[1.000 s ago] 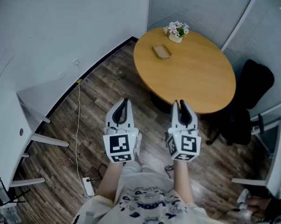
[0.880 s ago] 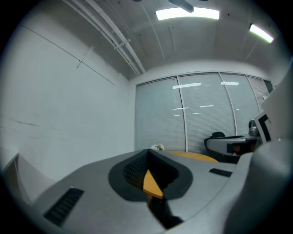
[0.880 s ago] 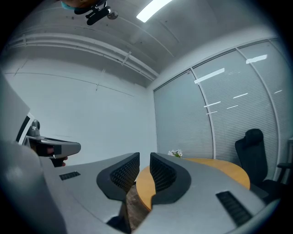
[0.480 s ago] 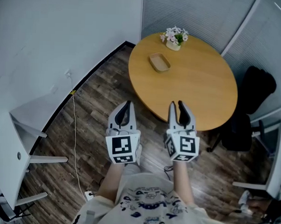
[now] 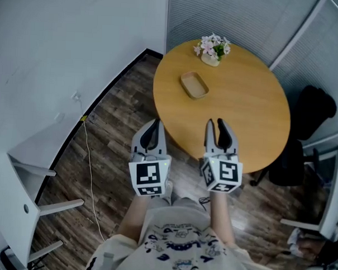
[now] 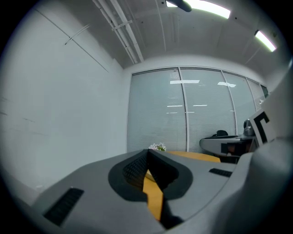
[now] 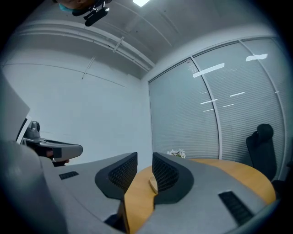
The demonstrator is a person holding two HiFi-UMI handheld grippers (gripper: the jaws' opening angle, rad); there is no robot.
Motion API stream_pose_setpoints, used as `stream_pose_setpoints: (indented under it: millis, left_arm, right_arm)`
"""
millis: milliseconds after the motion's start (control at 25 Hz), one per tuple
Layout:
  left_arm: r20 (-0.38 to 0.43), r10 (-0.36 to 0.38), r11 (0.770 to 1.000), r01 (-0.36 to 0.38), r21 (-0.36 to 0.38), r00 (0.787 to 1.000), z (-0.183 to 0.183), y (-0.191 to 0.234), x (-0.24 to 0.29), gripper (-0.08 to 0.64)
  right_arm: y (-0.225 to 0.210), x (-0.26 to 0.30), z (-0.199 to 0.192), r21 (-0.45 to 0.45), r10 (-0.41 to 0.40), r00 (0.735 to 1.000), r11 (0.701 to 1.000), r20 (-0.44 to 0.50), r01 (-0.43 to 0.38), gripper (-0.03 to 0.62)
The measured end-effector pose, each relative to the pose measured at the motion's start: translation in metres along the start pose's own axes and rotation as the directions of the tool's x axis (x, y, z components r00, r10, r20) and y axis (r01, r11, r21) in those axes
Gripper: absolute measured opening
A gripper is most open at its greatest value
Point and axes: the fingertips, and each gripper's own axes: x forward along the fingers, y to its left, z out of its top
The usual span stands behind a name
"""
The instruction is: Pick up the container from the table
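Observation:
The container (image 5: 194,84) is a small, shallow tan tray lying on the round wooden table (image 5: 248,107), in front of a pot of flowers (image 5: 212,48). Both grippers hang at the table's near edge, well short of the tray. My left gripper (image 5: 152,128) is over the floor beside the rim, its jaws closed tip to tip with nothing between them (image 6: 147,153). My right gripper (image 5: 216,126) is over the table's edge, its jaws a narrow gap apart and empty. In the right gripper view (image 7: 144,157) the tray (image 7: 152,183) shows through that gap, far ahead.
A black office chair (image 5: 307,118) stands to the right of the table. A white desk (image 5: 22,175) is at the left, with a thin cable (image 5: 90,156) running across the wood floor. Walls with blinds close off the back.
The person has stepped closer to the table. Both grippers have moved forward to the table's near edge, and the tray is now nearer to them. Neither gripper's jaws have changed.

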Motion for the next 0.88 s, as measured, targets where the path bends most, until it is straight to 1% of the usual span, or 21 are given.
stream_pose_setpoints:
  millis: [200,520,880]
  left_arm:
    - [-0.020,-0.006,1.000,0.006,0.001,1.000,-0.004,0.015,0.037,0.003]
    - [-0.064,0.005,1.000,-0.006,-0.021,0.998,-0.017,0.027,0.094,0.003]
    - [-0.126,0.008,0.999,-0.013,-0.042,0.992,-0.037,0.028,0.169,0.003]
  right_arm:
    - [-0.010,0.037,-0.008,0.001,-0.018,0.999,1.000,-0.028,0.018,0.083]
    - [-0.036,0.094,-0.024,0.006,-0.029,0.997,1.000,-0.078,0.030,0.083]
    - [-0.066,0.165,-0.046,0.002,-0.006,0.990,1.000,-0.142,0.006,0.083]
